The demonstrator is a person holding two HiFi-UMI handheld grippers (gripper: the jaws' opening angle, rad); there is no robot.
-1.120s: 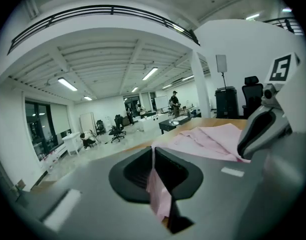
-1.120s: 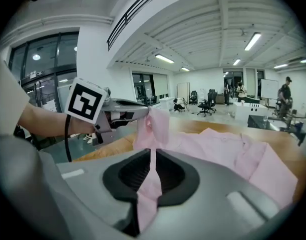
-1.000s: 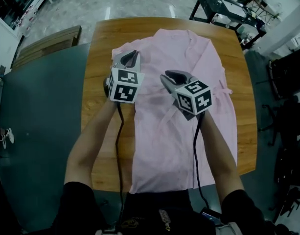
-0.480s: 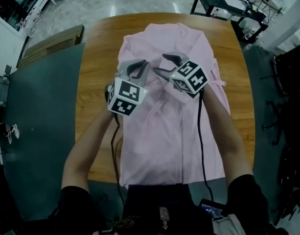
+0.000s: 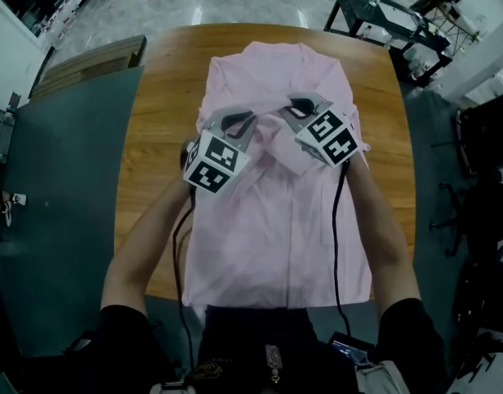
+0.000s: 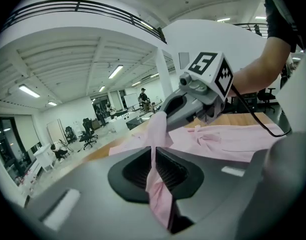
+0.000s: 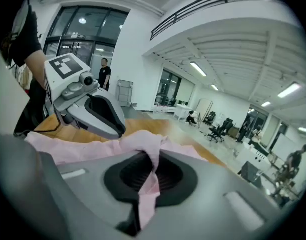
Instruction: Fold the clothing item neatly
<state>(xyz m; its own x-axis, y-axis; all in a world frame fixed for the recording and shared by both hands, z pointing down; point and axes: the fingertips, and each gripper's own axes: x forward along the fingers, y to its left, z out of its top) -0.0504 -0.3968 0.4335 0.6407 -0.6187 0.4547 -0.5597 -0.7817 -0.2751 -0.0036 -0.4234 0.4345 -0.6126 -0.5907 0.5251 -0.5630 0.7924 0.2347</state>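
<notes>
Head view: a pink garment (image 5: 276, 236) lies spread on the wooden table (image 5: 153, 138). The left gripper (image 5: 244, 122) and right gripper (image 5: 290, 111) nearly meet over its far half, apparently raising a fold.

Left gripper view: the jaws, just eased slightly wider, pinch pink cloth.

Right gripper view: the jaws, just closed, clamp the cloth too.

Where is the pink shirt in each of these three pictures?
Head view: pink shirt spread across the middle, on the wooden table.
Left gripper view: bottom centre, pinched by the left gripper, spreading right.
Right gripper view: bottom centre, pinched by the right gripper, just closed.
Shared landmark: the wooden table.
</notes>
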